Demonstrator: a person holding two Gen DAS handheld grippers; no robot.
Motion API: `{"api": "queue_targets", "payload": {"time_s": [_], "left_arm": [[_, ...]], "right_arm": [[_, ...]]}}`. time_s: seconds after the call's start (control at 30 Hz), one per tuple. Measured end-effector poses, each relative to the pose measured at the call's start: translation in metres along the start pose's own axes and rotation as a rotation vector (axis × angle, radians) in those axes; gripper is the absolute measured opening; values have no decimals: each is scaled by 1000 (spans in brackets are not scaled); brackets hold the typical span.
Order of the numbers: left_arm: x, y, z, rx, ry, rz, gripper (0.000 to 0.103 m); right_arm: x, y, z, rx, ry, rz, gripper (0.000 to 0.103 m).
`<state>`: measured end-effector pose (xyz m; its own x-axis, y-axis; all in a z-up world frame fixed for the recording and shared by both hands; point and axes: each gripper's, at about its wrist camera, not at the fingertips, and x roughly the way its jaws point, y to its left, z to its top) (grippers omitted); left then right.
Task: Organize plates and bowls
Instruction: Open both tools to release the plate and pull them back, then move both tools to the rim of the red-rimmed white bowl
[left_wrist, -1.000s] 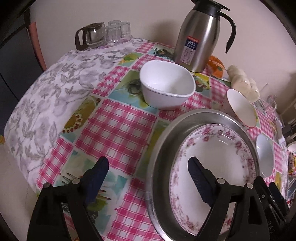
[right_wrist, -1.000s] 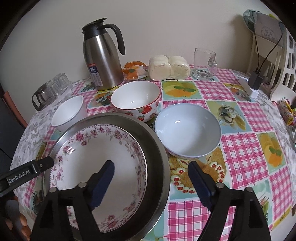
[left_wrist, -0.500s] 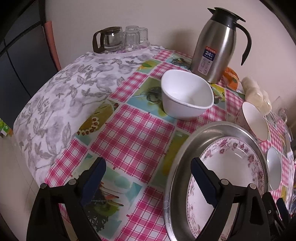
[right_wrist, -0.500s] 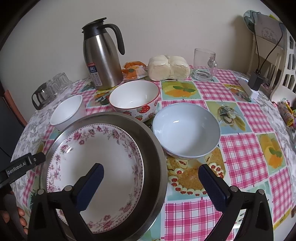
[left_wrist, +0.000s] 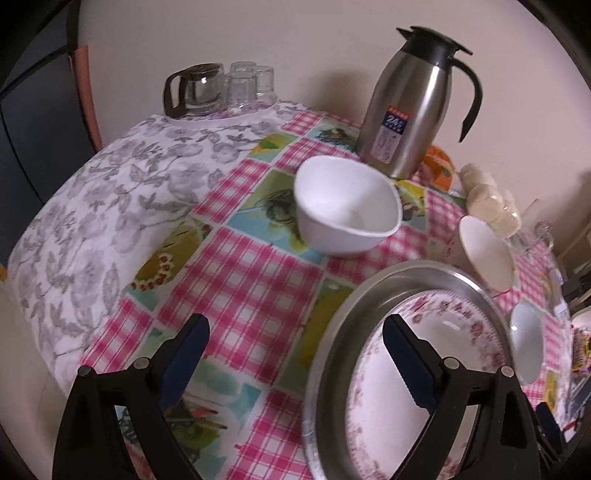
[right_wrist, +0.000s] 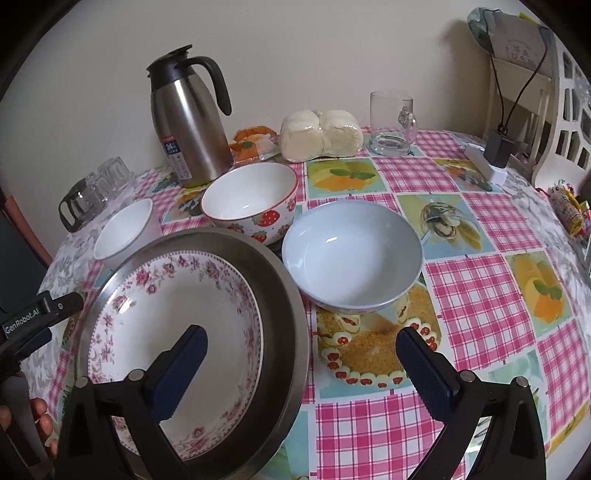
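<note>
left gripper (left_wrist: 295, 350): one. jaws spread wide, nothing held. it hangs above the near table edge; its right finger (left_wrist: 406, 363) hangs over the floral plate, its left finger (left_wrist: 183, 360) over bare cloth. in the right wrist view its body shows at the far left edge, with the person's fingers below it.

right gripper (right_wrist: 301, 363): one. jaws spread wide, nothing held. its left finger (right_wrist: 181, 369) hangs over the floral plate, its right finger (right_wrist: 424, 373) over the tablecloth; the metal rim lies between them.

floral plate (right_wrist: 155, 295): one, white with a pink flower border, lying inside the steel tray.

steel tray (right_wrist: 284, 295): one, round, at the near edge of the table.

bowls: three. pale blue bowl (right_wrist: 351, 258), just right of the tray; strawberry bowl (right_wrist: 251, 201), behind the tray; white bowl (left_wrist: 345, 210), near the tray's far left side. all upright, apart from one another.

steel thermos jug (right_wrist: 188, 125): one, black lid and handle, upright by the wall.

glass mug (right_wrist: 391, 123): one, upright at the back.

steamed buns (right_wrist: 319, 134): one wrapped pack beside the mug.

glass coffee pot (left_wrist: 194, 90): one, at the far left, with small tumblers (left_wrist: 249, 83) beside it; count unclear.

checked tablecloth (right_wrist: 480, 295): one, pink with fruit panels.
</note>
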<state>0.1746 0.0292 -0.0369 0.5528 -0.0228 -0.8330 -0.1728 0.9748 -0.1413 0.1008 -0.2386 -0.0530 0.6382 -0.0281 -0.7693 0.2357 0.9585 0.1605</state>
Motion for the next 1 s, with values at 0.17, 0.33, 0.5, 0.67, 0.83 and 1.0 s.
{"api": "queue_targets", "payload": {"time_s": [0.17, 0.33, 0.5, 0.67, 0.83, 1.0], "left_arm": [[-4, -9, 10, 61, -51, -53, 95], [-2, -18, 23, 106, -71, -91, 95], [0, -36, 45, 184, -57, -140, 95], [3, -50, 63, 228, 4, -233, 95], [4, -70, 81, 282, 6, -282, 95], [5, -94, 97, 337, -12, -312, 95]], "right_arm": [[-8, -4, 9, 33, -37, 5, 103], [-14, -4, 25, 24, -69, 4, 103], [-13, -4, 52, 16, -60, 33, 103], [-8, -1, 77, 2, -37, 72, 103], [-4, 3, 99, -24, -29, 74, 103], [2, 10, 121, -66, -52, 52, 103]]}}
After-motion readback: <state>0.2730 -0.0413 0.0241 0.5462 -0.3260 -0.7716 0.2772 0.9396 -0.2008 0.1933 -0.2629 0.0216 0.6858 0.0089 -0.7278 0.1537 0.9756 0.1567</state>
